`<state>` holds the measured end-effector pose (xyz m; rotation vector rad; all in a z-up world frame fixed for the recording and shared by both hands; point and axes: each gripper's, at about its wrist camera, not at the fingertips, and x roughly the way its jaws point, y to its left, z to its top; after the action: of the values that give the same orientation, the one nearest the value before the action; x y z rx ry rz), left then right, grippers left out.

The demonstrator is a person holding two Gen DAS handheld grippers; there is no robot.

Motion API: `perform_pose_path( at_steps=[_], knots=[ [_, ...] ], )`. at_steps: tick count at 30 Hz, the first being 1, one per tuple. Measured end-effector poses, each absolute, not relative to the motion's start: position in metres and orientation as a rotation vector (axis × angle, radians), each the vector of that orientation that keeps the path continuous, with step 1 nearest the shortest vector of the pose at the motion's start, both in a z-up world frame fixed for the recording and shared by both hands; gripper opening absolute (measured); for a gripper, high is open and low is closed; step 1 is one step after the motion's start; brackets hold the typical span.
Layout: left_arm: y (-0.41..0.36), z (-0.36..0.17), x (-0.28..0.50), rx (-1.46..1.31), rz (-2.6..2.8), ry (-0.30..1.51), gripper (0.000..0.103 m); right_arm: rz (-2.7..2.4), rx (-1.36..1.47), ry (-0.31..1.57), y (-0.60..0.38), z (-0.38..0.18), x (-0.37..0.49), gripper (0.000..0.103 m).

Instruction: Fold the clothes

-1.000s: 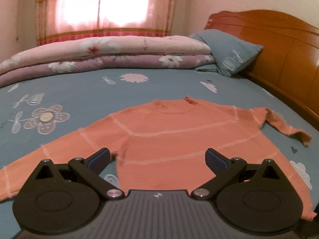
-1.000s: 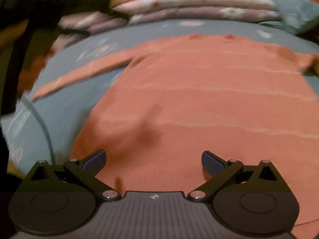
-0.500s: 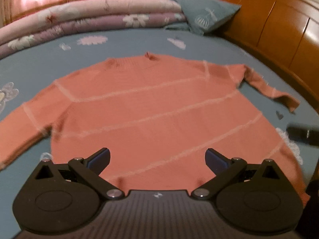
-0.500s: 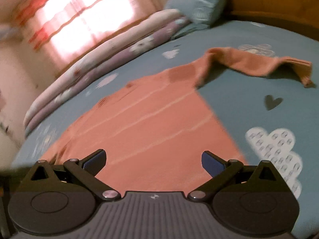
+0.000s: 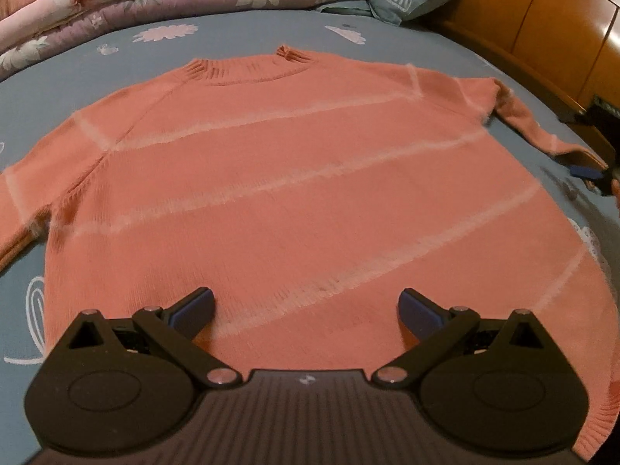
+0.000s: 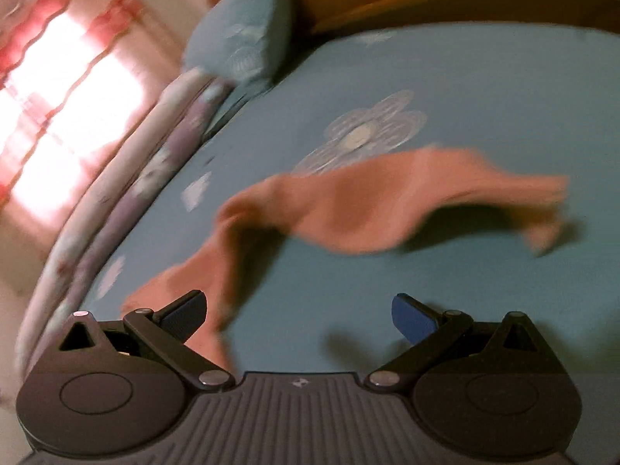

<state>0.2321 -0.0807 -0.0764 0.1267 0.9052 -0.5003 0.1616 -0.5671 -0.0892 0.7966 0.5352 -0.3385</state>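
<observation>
Bed (image 5: 240, 38) carries a flat sweater (image 5: 271, 193), ready for folding. Both grippers, left (image 5: 306, 306) and right (image 6: 298, 310), gape empty; right nears the sleeve (image 6: 387, 201).

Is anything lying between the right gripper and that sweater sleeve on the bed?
Nothing visible. The right gripper, jaws open, faces the sleeve across bare blue bedsheet. The pillow and folded quilt lie off to the side.
</observation>
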Motion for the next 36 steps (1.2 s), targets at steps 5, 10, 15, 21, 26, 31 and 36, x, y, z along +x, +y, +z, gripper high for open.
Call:
perform_pose_path(
  at_steps=[5, 10, 15, 21, 26, 31, 36],
  knots=[
    [-0.085, -0.076, 0.232, 0.149, -0.488, 0.897, 0.101, -0.479, 0.836, 0.529, -0.605, -0.109, 0.153, 0.103],
    [-0.087, -0.077, 0.233, 0.156, -0.486, 0.891, 0.101, -0.46, 0.926, 0.49, -0.636, -0.113, 0.178, 0.094],
    [-0.087, -0.078, 0.234, 0.159, -0.486, 0.885, 0.101, -0.453, 0.981, 0.464, -0.648, -0.117, 0.187, 0.064],
    [-0.087, -0.079, 0.234, 0.169, -0.485, 0.877, 0.102, -0.512, 0.842, 0.502, -0.657, -0.113, 0.201, 0.017],
    [-0.089, -0.08, 0.234, 0.176, -0.482, 0.872, 0.102, -0.535, 0.604, 0.484, -0.644, -0.095, 0.213, 0.014],
    [-0.089, -0.08, 0.235, 0.178, -0.481, 0.871, 0.102, -0.56, 0.396, 0.411, -0.634, -0.067, 0.221, 0.007],
    [-0.09, -0.081, 0.235, 0.183, -0.48, 0.87, 0.102, -0.619, 0.295, 0.368, -0.641, -0.053, 0.231, 0.007]
  ],
)
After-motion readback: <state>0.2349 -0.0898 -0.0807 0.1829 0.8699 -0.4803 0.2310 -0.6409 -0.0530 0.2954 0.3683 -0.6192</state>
